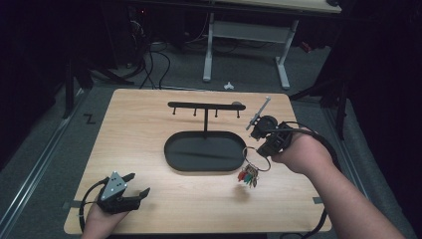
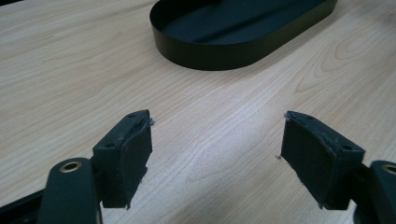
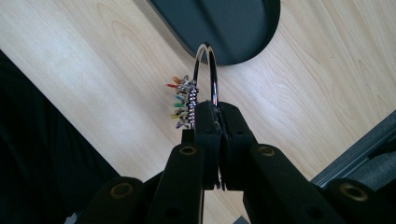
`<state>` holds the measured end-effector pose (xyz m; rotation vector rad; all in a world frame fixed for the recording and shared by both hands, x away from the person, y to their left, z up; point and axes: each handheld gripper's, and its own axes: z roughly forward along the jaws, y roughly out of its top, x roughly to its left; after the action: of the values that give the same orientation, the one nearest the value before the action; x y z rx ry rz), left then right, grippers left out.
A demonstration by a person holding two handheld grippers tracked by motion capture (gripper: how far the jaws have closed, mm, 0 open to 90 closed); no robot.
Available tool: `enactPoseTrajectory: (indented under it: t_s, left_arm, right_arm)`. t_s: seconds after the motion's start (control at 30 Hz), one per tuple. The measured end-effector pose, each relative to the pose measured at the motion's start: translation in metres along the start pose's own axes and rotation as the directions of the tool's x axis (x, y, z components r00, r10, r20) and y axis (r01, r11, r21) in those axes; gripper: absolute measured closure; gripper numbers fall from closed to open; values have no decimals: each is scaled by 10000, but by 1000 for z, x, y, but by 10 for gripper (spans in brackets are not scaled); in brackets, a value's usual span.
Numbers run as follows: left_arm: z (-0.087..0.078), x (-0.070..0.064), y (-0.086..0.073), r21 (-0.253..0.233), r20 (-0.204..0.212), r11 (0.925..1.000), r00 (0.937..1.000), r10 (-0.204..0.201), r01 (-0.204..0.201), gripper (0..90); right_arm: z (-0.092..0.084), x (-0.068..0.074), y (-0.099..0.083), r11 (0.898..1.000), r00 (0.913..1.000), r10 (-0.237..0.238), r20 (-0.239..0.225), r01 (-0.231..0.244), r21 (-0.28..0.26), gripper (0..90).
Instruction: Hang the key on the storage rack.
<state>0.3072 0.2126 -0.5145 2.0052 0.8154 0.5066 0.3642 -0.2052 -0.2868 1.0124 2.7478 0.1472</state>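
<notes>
My right gripper (image 1: 259, 149) is shut on a large silver key ring (image 1: 256, 158), held above the table just right of the black oval tray (image 1: 171, 154). A bunch of coloured keys (image 1: 248, 176) hangs from the ring. In the right gripper view the ring (image 3: 208, 70) stands up from the closed jaws, with the keys (image 3: 183, 100) to its left. A black T-shaped hook rack (image 1: 205, 106) rises from the tray. My left gripper (image 1: 137, 185) rests open near the table's front left corner; its pads (image 2: 130, 154) have bare wood between them, the tray (image 2: 210, 51) ahead.
The wooden table (image 1: 139, 124) stands on grey floor. Behind it are a white desk frame (image 1: 246, 47) and cables (image 1: 154, 62). A cable (image 1: 318, 139) loops from my right gripper over the table's right edge.
</notes>
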Motion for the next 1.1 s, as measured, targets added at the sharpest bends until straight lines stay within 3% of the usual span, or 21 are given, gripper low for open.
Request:
enactPoseTrajectory:
  t_s: [0.43, 0.63, 1.1]
  left_arm:
    - [-3, 2, 1, -173, -28, 9998, 10000, -74, 74, 250]
    - [-2, 2, 0, -110, 36, 9999, 10000, -84, 85, 250]
    - [-4, -1, 2, -241, 51, 9997, 10000, -40, 41, 251]
  right_arm:
    - [6, -6, 9, 9995, 9995, 302, -51, -302, -78, 879]
    - [5, -7, 20, 9997, 9999, 140, -91, -142, -207, 879]
    - [15, -17, 40, 9992, 9991, 330, -279, -336, -210, 879]
